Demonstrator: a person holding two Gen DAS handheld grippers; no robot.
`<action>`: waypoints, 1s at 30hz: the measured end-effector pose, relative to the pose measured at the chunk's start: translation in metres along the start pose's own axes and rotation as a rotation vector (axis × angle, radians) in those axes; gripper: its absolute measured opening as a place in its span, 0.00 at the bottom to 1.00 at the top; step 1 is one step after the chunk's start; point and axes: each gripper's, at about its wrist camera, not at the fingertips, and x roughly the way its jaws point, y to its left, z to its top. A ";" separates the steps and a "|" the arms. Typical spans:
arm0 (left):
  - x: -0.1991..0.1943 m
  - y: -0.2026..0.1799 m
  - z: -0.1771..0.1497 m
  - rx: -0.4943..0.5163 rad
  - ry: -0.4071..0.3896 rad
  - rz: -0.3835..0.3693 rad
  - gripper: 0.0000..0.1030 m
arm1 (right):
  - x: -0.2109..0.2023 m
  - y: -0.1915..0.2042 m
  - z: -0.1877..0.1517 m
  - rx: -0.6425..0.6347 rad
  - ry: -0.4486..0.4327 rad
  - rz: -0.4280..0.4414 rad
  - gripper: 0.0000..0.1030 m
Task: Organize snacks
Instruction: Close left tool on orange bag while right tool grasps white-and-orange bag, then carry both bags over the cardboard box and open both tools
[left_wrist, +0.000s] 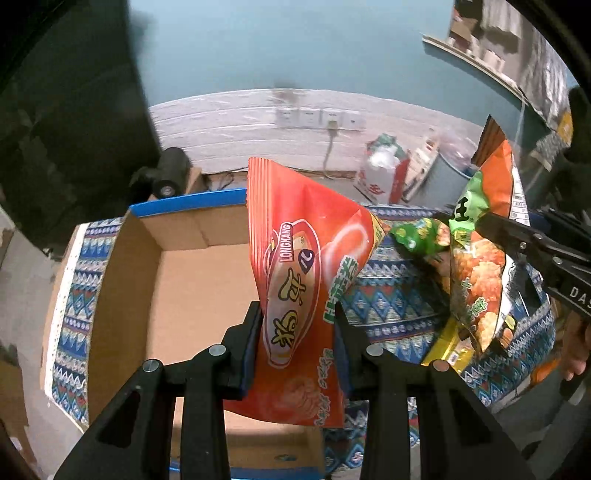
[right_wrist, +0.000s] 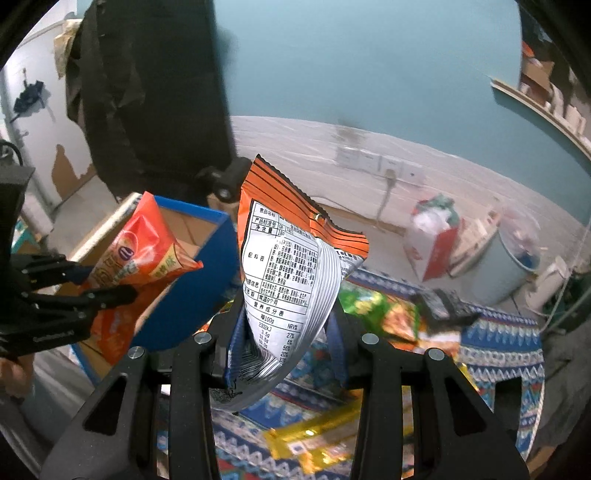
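My left gripper (left_wrist: 295, 325) is shut on a red Longkang snack bag (left_wrist: 299, 258) and holds it upright above the right edge of an open cardboard box (left_wrist: 184, 288) with a blue rim. The right wrist view shows that bag (right_wrist: 144, 254) and the left gripper (right_wrist: 107, 284) at the left, by the box (right_wrist: 195, 291). My right gripper (right_wrist: 288, 321) is shut on an orange snack bag (right_wrist: 284, 273), its white label side facing the camera. In the left wrist view the orange bag (left_wrist: 480, 266) hangs from the right gripper (left_wrist: 487, 221) over the patterned cloth.
A patterned blue cloth (right_wrist: 498, 343) covers the table. On it lie a green snack bag (right_wrist: 362, 306), yellow packets (right_wrist: 317, 439) and a dark object (right_wrist: 443, 302). A red-and-white carton (left_wrist: 380, 173), a bin (right_wrist: 506, 266) and wall sockets (left_wrist: 317, 118) are behind.
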 end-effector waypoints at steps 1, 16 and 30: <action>0.000 0.005 -0.001 -0.011 -0.001 0.003 0.34 | 0.003 0.002 0.004 -0.002 0.000 0.008 0.37; 0.005 0.084 -0.018 -0.149 0.025 0.089 0.34 | 0.040 0.064 0.032 -0.051 0.005 0.109 0.37; 0.008 0.121 -0.032 -0.263 0.067 0.125 0.44 | 0.071 0.122 0.038 -0.118 0.058 0.211 0.37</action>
